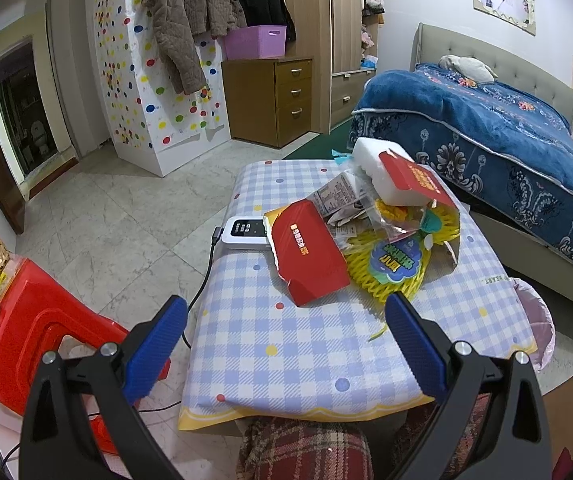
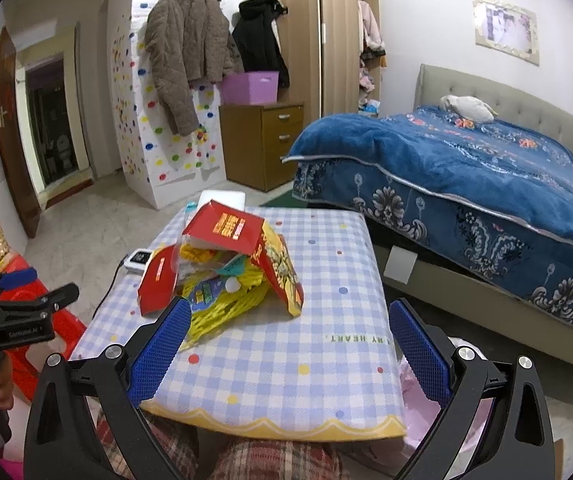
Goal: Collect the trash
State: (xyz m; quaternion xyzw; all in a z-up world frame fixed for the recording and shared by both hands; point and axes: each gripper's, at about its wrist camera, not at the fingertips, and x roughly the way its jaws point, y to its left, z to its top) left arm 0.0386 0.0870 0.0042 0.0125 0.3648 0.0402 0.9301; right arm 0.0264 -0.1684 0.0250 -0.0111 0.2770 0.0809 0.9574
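A heap of trash lies on the small table with the blue checked cloth (image 1: 286, 344) (image 2: 286, 360): a torn red carton (image 1: 310, 256) (image 2: 226, 228), yellow foam netting (image 1: 390, 276) (image 2: 226, 304), a white foam block (image 1: 382, 168), crumpled printed paper (image 1: 338, 196) and clear plastic wrap. My left gripper (image 1: 286, 332) is open and empty, just in front of the heap. My right gripper (image 2: 290, 340) is open and empty over the near right part of the table. The left gripper also shows at the left edge of the right wrist view (image 2: 26, 312).
A white device with a cable (image 1: 246, 232) (image 2: 138, 260) lies on the table's left edge. A bin with a pink bag (image 1: 534, 316) (image 2: 426, 408) stands at the table's right. A red plastic stool (image 1: 42, 320) is at the left. A bed with a blue blanket (image 1: 498, 136) is at the right.
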